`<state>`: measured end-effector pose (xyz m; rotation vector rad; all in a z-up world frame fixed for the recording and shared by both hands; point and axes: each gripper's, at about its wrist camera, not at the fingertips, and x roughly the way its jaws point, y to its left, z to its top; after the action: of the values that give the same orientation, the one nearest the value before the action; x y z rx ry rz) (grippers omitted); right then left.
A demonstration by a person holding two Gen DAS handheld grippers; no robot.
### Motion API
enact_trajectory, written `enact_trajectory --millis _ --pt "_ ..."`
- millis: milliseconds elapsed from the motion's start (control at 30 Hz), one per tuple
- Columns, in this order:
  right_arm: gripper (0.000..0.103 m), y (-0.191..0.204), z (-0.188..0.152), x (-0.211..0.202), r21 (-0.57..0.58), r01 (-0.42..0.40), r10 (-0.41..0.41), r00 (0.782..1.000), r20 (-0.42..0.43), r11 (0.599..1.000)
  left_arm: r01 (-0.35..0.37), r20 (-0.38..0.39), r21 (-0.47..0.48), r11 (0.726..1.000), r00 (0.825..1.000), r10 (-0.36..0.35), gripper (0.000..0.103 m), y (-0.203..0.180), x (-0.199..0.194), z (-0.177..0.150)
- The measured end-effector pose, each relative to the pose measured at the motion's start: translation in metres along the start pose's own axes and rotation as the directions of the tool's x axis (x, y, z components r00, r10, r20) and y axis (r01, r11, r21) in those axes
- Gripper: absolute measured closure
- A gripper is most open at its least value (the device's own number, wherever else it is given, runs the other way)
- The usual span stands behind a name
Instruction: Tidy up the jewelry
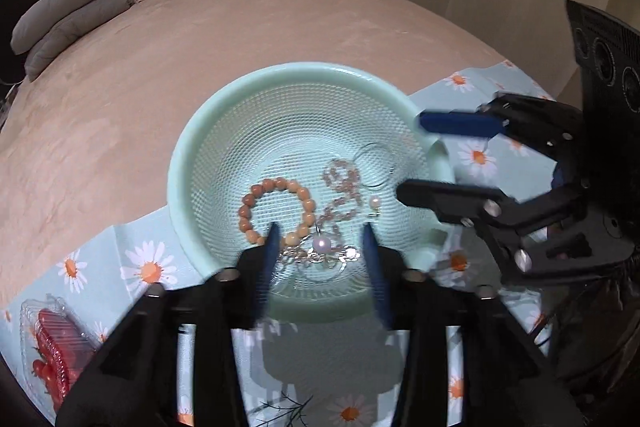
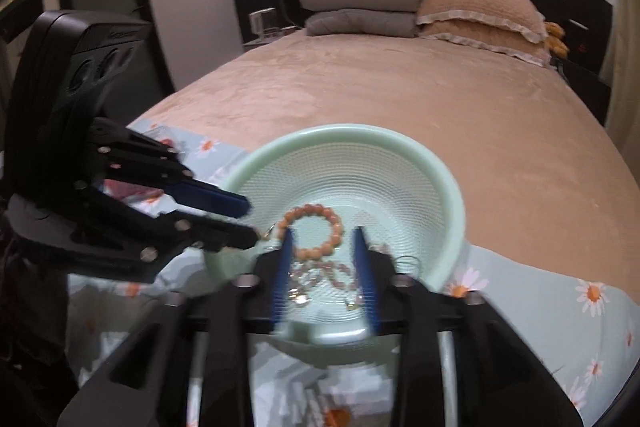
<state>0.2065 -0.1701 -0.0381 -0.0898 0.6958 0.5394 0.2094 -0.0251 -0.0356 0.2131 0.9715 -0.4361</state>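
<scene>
Jewelry lies heaped in the bottom of a pale green bowl, which sits on a daisy-print cloth at the near edge of the bed. Nearest the left claw is a tangle of silver chain with a white pearl; both fingers of that claw are spread, straddling the tangle, pinching nothing. Just beyond sits an orange bead bracelet, a flat ring with no long axis, lying toward the bowl's left side. Beside it, a pink bead strand runs in loops, its rough line slanting from the near middle toward the far right, and thin wire hoops rest farther still, by the right wall. The right claw reaches in over the right rim, also spread and empty.

The main hazard, as I judge it, is the knot: chain, pearl drops and pink strand overlap, so closing on one piece would likely drag its neighbours up with it, and something could drop onto the cloth or the bed. Thin chain may also slip between the pads. With both claws crowded over one small bowl, they could knock each other or tip the rim. A clear tray with red contents waits at the near left corner of the cloth.
</scene>
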Motion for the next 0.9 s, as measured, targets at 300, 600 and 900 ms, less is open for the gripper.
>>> enact_trajectory --millis 300,600,900 --pt "0.022 -0.028 -0.009 -0.010 0.155 0.033 -0.040 0.998 0.041 0.987 -0.059 0.058 0.008 0.998 0.997 0.059 0.008 0.003 -0.022 -0.013" --pt "0.017 -0.007 -0.007 -0.030 0.103 0.063 -0.067 0.997 0.041 0.993 -0.145 0.124 0.062 0.987 0.983 0.137 0.007 -0.017 -0.065 -0.026" --pt "0.015 0.021 -0.006 -0.059 0.064 0.063 -0.066 0.997 0.046 0.996 -0.162 0.134 0.000 0.987 0.978 0.161 0.006 -0.018 -0.096 -0.054"
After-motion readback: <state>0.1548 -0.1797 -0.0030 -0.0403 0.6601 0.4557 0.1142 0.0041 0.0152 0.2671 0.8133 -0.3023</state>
